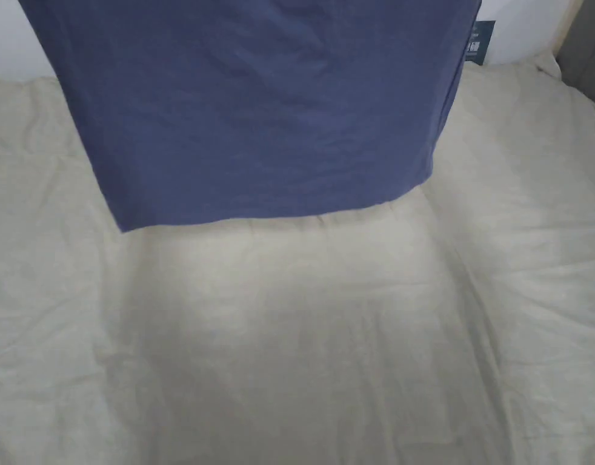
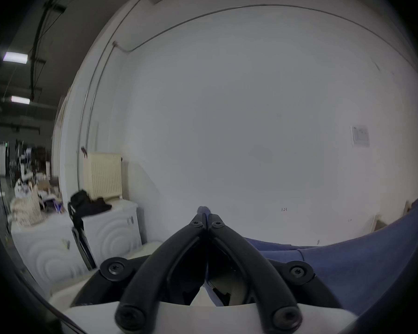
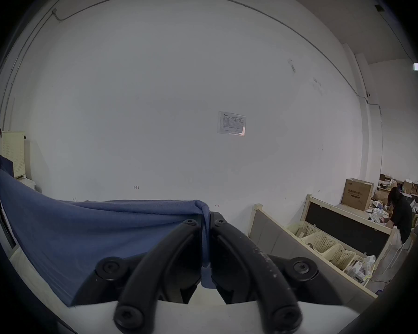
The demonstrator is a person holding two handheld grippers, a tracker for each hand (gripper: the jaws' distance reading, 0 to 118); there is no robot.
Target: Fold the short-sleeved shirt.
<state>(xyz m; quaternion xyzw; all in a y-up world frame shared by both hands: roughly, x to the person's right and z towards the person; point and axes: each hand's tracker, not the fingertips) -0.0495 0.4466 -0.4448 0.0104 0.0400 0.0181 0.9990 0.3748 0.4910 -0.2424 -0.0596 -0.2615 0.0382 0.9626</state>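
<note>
A blue short-sleeved shirt point(image 1: 254, 109) hangs in the air above a cream bed cover point(image 1: 302, 339); its straight bottom hem dangles just over the cover, and its top runs out of the head view. In the left gripper view my left gripper point(image 2: 206, 215) is shut on a pinch of the blue shirt point(image 2: 362, 264), which stretches away to the right. In the right gripper view my right gripper point(image 3: 206, 215) is shut on another bunched edge of the shirt point(image 3: 82, 230), which spans leftward in a taut sheet.
A white wall point(image 3: 179, 98) stands close ahead with a paper sheet point(image 3: 231, 123) on it. White cabinets point(image 2: 58, 240) with dark clothes are at the left. Baskets point(image 3: 323, 243), boxes and a person point(image 3: 399, 215) are at the far right.
</note>
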